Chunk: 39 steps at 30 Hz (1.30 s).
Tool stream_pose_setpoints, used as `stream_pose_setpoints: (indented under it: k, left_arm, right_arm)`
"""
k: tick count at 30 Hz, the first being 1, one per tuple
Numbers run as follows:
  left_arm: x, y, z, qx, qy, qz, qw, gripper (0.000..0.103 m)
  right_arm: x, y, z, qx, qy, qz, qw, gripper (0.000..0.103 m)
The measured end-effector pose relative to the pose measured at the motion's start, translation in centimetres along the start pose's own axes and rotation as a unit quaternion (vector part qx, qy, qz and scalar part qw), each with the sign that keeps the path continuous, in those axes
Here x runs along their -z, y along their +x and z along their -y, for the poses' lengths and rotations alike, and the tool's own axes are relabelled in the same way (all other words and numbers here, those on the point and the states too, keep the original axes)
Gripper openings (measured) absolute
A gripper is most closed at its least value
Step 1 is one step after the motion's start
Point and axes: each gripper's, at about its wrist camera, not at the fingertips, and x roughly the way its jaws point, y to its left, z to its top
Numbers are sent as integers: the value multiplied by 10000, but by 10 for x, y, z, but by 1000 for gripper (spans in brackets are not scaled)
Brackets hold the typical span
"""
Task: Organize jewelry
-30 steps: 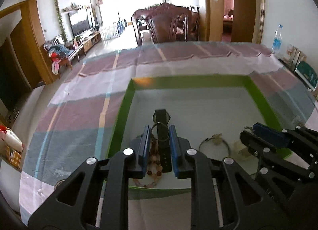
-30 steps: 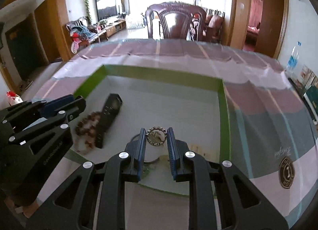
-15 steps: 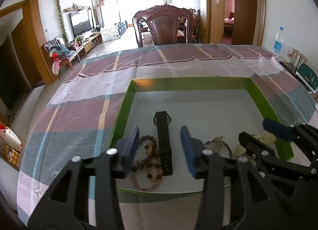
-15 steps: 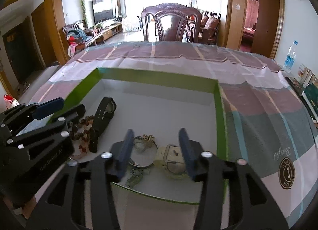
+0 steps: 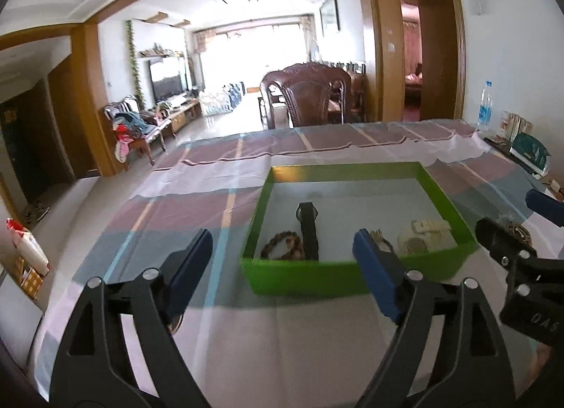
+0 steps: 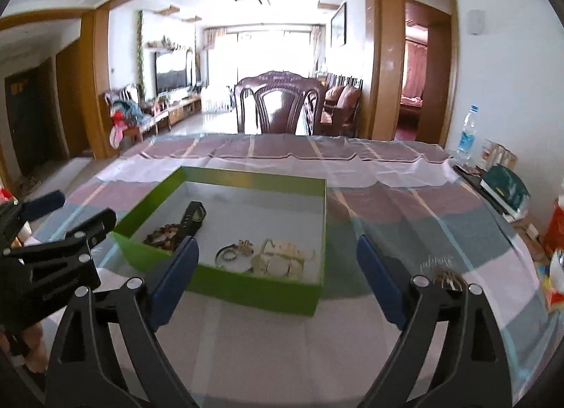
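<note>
A green box [image 5: 338,281] with a white floor sits on the striped tablecloth; it also shows in the right wrist view [image 6: 246,288]. Inside lie a black watch [image 5: 308,228], a brown bead bracelet [image 5: 283,247], a metal ring bracelet [image 6: 231,253] and a pale cream piece [image 6: 282,260]. My left gripper [image 5: 282,274] is wide open and empty, in front of the box's near wall. My right gripper [image 6: 276,279] is wide open and empty, also in front of the box. A round metal piece [image 6: 447,281] lies on the cloth by the right gripper's right finger.
A carved wooden chair [image 6: 282,108] stands at the table's far edge. A water bottle [image 6: 467,133] and a green book [image 6: 504,189] sit at the right side. The table's left edge drops to the floor [image 5: 53,203].
Both grippers let go of their jewelry inside the box, opened wide and pulled back and up out of it. The watch, beads and bracelets now lie in the box.
</note>
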Motion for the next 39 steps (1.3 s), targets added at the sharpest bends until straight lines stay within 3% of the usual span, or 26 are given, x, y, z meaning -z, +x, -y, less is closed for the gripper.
stream_pose_setpoints:
  k: [4, 9, 19, 39]
  left_arm:
    - [35, -24, 7, 34, -1, 108, 9999, 89]
    - [64, -18, 13, -33, 164, -193, 9997, 90]
    - [56, -48, 12, -161, 76, 181, 9997, 96]
    - [49, -76, -5, -43, -94, 364, 9993, 99]
  right_arm:
    - [28, -25, -1, 14, 173, 216, 9996, 100]
    - [52, -14, -6, 103, -97, -117, 9998, 100]
    - [47, -45, -6, 275, -64, 345, 9990, 100]
    - [45, -64, -11, 394, -232, 599, 9972, 100]
